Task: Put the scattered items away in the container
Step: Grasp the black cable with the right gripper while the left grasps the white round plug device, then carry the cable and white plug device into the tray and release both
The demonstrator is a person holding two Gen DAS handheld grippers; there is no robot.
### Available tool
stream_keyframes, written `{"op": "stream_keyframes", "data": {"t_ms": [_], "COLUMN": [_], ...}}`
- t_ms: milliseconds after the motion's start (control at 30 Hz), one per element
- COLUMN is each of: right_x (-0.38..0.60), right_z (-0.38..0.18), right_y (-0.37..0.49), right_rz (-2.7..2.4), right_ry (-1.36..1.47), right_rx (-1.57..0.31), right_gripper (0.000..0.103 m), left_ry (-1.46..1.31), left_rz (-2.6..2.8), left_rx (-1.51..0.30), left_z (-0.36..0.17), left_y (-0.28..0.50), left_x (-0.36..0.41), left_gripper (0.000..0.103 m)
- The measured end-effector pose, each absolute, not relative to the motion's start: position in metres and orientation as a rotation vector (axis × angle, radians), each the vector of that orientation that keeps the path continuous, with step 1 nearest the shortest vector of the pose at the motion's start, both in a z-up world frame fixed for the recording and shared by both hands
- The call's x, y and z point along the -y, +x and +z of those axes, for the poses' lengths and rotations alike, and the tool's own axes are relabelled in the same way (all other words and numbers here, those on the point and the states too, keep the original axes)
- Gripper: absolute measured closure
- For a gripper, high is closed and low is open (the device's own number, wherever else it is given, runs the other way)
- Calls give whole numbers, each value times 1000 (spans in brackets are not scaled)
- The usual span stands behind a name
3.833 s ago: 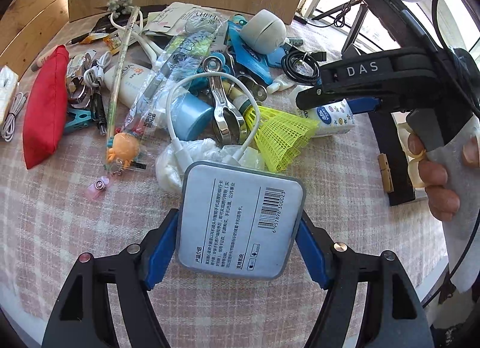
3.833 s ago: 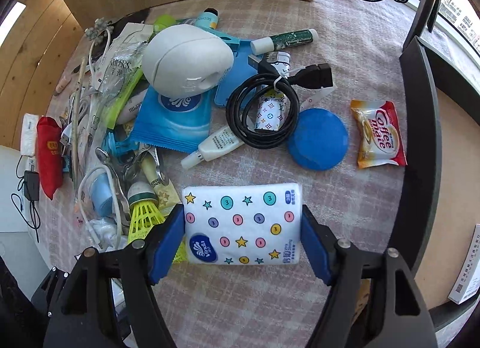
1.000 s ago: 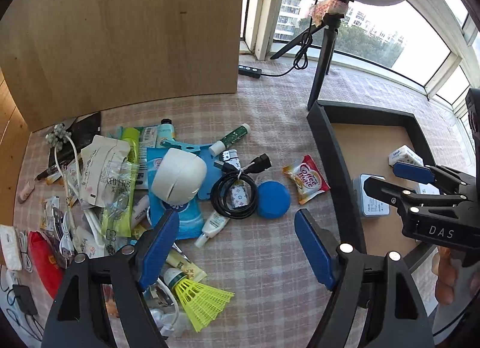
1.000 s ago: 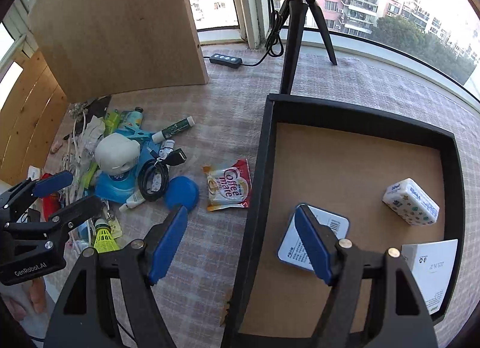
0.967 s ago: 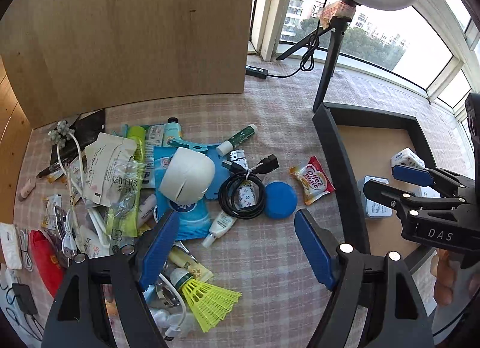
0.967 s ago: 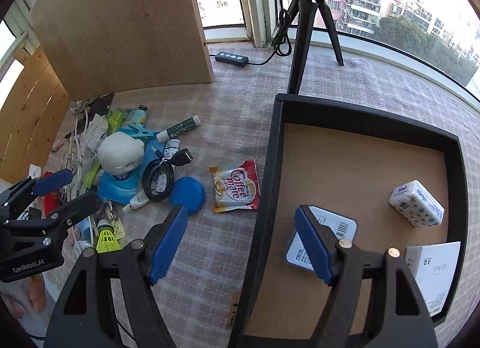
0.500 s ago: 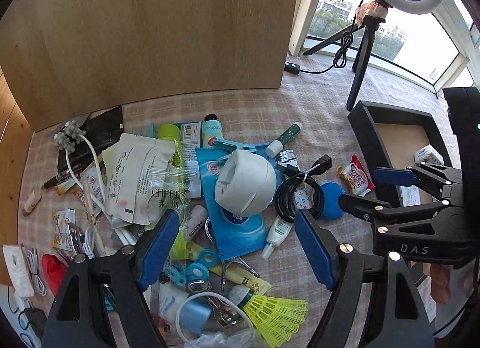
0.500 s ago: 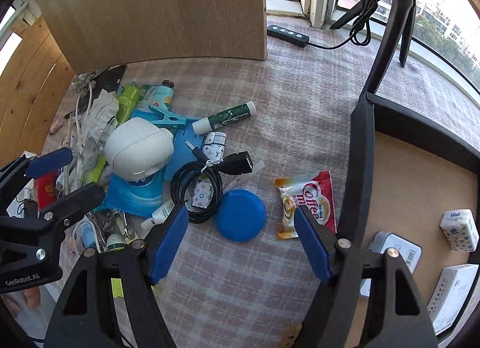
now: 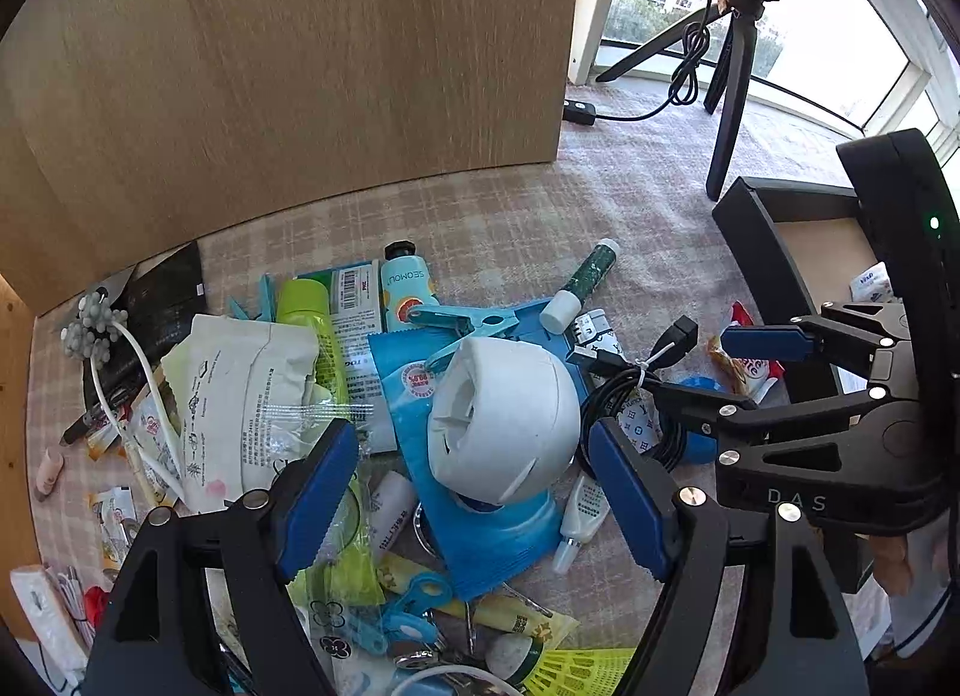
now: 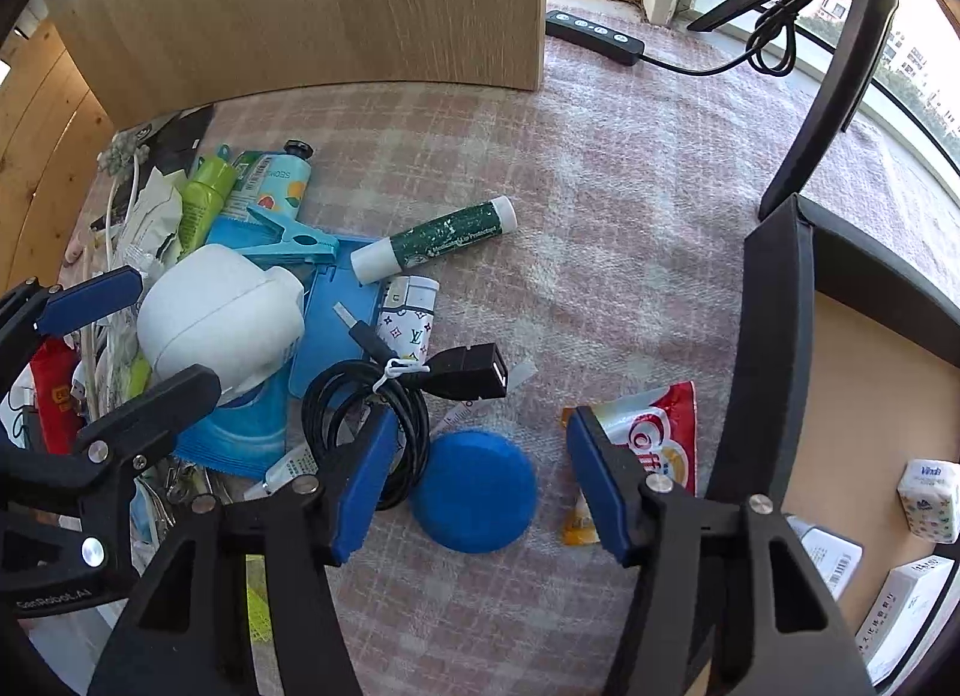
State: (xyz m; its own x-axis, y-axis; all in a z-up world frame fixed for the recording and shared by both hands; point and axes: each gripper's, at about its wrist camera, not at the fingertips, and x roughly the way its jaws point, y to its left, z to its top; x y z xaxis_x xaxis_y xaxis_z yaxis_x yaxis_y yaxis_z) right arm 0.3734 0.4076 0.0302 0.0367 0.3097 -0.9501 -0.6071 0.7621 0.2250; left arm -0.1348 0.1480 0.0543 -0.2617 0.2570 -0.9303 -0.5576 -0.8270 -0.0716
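A: What surface do we see?

B: A tabletop [image 10: 630, 204] with a pink checked cloth. A wooden board [image 10: 312, 0] stands behind the pile, a window [image 9: 840, 36] and a tripod [image 9: 729, 96] at the back.

A: And the tongs?

B: The left tongs [image 9: 474, 492] are spread wide and released, around a white round case [image 9: 501, 420] but not touching it. The right tongs [image 10: 480, 480] are closing with a blue round lid [image 10: 474, 489] between them; the pads do not press it yet.

A: Any writing?

B: "SEOMOU" on a tube [image 9: 405, 282], "Coffee" partly on a red sachet [image 10: 657, 432], "Vinda" on a tissue pack [image 10: 927, 498] inside the black container [image 10: 771, 348] at the right.
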Motion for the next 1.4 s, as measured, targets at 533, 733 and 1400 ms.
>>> {"op": "stream_keyframes", "data": {"t_ms": [533, 733, 1400], "right_x": [-404, -391, -296], "right_z": [27, 39, 98], "right_y": [381, 381, 386], "right_rz": [749, 753, 646], "right_ry": [-178, -141, -106], "right_rx": [-1368, -1342, -1192], "right_gripper": [94, 94, 94], "left_ry": [-1480, -1467, -1328], "left_rz": [2083, 2108, 2084], "left_rx": [-283, -224, -201], "left_z": [50, 64, 119], "left_y": [-136, -132, -95], "left_x": [-160, -153, -221], "left_gripper": [59, 62, 66]}}
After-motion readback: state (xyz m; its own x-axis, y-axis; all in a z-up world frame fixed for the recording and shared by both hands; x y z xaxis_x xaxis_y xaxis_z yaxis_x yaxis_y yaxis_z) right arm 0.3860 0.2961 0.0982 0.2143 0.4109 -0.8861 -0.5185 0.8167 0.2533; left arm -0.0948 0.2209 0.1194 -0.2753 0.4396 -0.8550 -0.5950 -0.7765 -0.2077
